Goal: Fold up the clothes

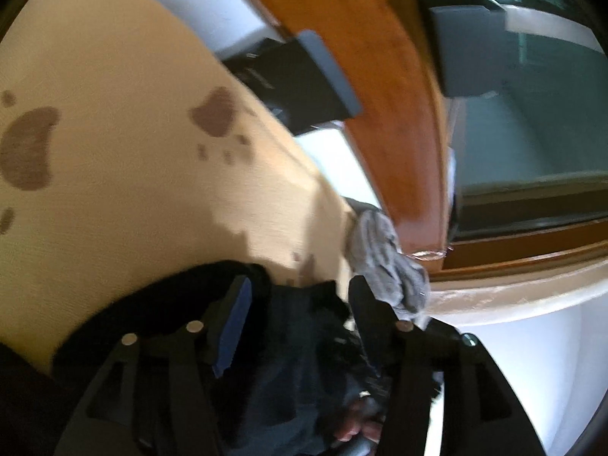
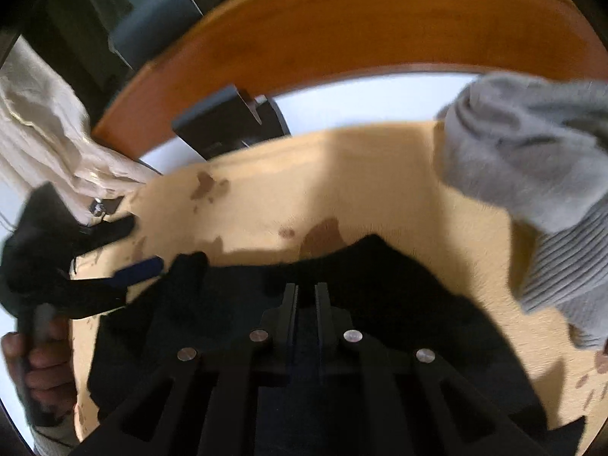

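The black garment (image 2: 380, 285) lies on the tan cloth (image 2: 342, 174). The right tool (image 2: 306, 288) is narrow, pinching it; the left tool (image 1: 300, 296) gapes wide over it. Risk: blur suggests haste, so the hem could slip, or snag the grey sweater (image 2: 532, 159) at 2 o'clock.

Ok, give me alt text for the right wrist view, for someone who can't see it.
The right tool, fingers nearly closed, sits over a black garment spread on a tan sheet with brown prints. A grey sweater lies to the right; on the left, the left tool reaches toward the garment's edge.
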A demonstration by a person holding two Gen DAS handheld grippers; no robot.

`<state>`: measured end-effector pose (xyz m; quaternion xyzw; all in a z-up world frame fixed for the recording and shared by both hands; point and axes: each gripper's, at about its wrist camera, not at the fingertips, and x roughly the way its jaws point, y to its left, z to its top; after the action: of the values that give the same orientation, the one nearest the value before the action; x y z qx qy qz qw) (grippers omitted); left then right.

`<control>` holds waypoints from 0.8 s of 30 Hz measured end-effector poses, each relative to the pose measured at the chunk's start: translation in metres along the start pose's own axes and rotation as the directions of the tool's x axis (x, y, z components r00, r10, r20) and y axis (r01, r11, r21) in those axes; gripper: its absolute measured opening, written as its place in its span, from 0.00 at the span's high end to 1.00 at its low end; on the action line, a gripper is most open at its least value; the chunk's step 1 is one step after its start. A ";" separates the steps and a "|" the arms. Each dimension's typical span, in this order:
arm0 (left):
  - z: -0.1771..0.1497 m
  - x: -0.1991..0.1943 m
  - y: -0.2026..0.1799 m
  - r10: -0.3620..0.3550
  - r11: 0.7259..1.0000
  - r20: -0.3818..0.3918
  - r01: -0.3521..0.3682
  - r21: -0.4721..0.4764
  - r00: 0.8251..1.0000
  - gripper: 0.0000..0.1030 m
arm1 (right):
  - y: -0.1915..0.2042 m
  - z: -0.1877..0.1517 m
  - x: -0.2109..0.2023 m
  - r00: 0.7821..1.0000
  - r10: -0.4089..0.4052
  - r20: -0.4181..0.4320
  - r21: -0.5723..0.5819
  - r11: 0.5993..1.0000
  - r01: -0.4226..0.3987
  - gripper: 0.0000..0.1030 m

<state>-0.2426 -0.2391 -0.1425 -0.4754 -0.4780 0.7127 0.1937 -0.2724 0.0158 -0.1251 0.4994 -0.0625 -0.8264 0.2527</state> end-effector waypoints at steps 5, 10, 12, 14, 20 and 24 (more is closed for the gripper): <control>-0.006 0.018 -0.012 -0.053 0.997 -0.040 0.054 0.046 0.998 0.40 | -0.005 -0.002 0.000 1.000 -0.008 0.007 -0.002 1.000 0.008 0.91; -0.011 0.025 0.004 0.057 0.998 -0.033 -0.056 0.036 0.998 0.49 | -0.004 -0.003 0.000 0.999 -0.031 0.016 -0.017 0.999 0.031 0.92; -0.011 0.016 0.008 0.128 0.991 -0.003 -0.128 0.039 0.992 0.60 | -0.003 -0.004 0.000 0.999 -0.037 0.023 -0.021 0.999 0.038 0.91; -0.011 0.005 0.010 0.208 0.976 0.050 -0.211 0.059 0.977 0.64 | -0.004 -0.005 0.000 0.999 -0.038 0.031 -0.028 0.999 0.039 0.92; -0.009 -0.005 0.015 0.182 0.983 0.028 -0.183 0.027 0.983 0.67 | -0.007 -0.006 -0.001 0.998 -0.028 0.048 -0.014 0.999 0.028 0.92; -0.006 -0.011 0.002 0.112 0.993 0.034 -0.113 0.022 0.993 0.58 | -0.010 -0.007 -0.001 0.998 -0.007 0.060 -0.009 1.000 0.007 0.92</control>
<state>-0.2321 -0.2446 -0.1393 -0.4876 -0.4452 0.7358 0.1509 -0.2696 0.0262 -0.1320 0.4732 -0.0647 -0.8422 0.2501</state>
